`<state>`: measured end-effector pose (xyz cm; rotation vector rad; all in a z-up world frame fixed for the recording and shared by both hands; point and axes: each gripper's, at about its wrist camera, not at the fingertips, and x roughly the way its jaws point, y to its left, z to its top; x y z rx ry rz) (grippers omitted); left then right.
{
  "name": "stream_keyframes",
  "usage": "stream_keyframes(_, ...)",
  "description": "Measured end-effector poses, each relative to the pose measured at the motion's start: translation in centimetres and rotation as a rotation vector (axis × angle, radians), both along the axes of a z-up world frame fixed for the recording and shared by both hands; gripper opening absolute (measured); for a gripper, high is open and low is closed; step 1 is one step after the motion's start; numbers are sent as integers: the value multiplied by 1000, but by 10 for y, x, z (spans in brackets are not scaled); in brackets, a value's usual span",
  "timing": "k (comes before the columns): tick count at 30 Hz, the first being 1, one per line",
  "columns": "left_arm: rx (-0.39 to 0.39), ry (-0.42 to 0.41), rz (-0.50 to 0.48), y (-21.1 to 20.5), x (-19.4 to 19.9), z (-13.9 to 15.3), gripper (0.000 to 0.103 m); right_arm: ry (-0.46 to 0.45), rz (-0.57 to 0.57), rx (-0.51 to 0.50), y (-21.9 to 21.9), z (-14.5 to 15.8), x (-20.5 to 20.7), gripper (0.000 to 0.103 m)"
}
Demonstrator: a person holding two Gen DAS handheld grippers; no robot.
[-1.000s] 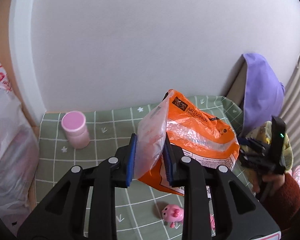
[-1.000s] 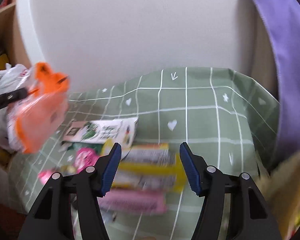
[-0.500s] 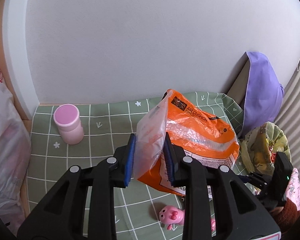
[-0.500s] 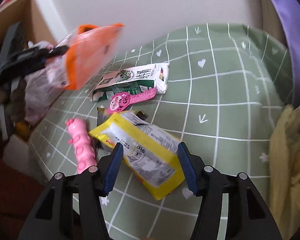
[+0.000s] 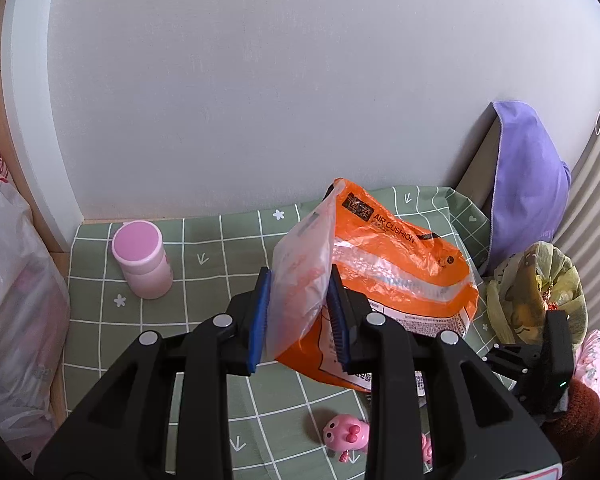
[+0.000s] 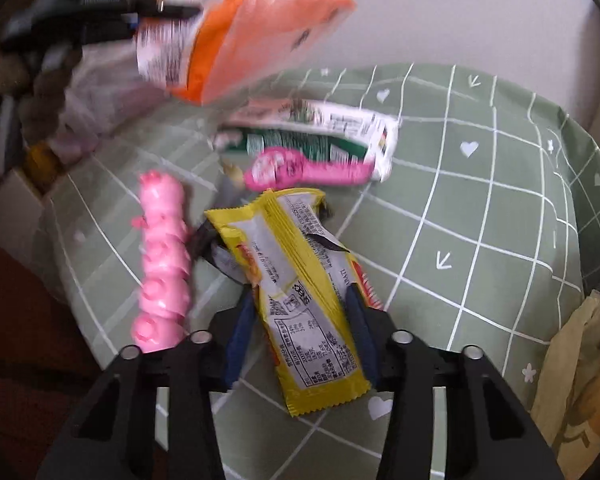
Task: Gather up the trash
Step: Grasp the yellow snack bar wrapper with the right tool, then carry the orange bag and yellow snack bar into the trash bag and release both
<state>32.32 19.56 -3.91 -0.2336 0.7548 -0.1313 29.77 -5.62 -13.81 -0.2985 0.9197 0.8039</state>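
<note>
My left gripper (image 5: 298, 280) is shut on the top edge of an orange and clear plastic bag (image 5: 400, 264), holding it up above the green checked tablecloth (image 5: 204, 312). The right wrist view shows that bag (image 6: 252, 32) blurred at the upper left. My right gripper (image 6: 300, 296) points down at a yellow snack wrapper (image 6: 284, 232) lying on the cloth. Its jaws are closing, with the wrapper's near end between the blue pads, and I see no firm squeeze. Beyond it lie a pink wrapper (image 6: 300, 168) and a green and white package (image 6: 332, 132).
A pink segmented toy (image 6: 162, 248) lies left of the yellow wrapper. A pink lidded jar (image 5: 142, 260) stands at the back left near the wall. A white plastic bag (image 5: 12, 300) hangs at the left edge. A purple cloth (image 5: 524, 184) and a yellow-green bag (image 5: 536, 288) sit at the right.
My right gripper has moved in and down over the yellow wrapper and rolled, and its jaws have narrowed around it. The left gripper still holds the orange bag in place.
</note>
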Motion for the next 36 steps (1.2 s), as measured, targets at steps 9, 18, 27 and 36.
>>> stream_keyframes(9,-35,-43,-47,-15,7,12,25,-50,-220,129,-43,59,-4,32)
stream_keyframes(18,-70,-154,-188,-74,28,59,25,-253,-392,105,-95,127,-29,32)
stream_keyframes(27,-10,-301,-422,-204,44,113,25,-488,-728,101,-207,205,-59,32)
stream_keyframes(36,28,-197,-656,-332,43,75,25,-536,-909,120,-280,215,-91,32)
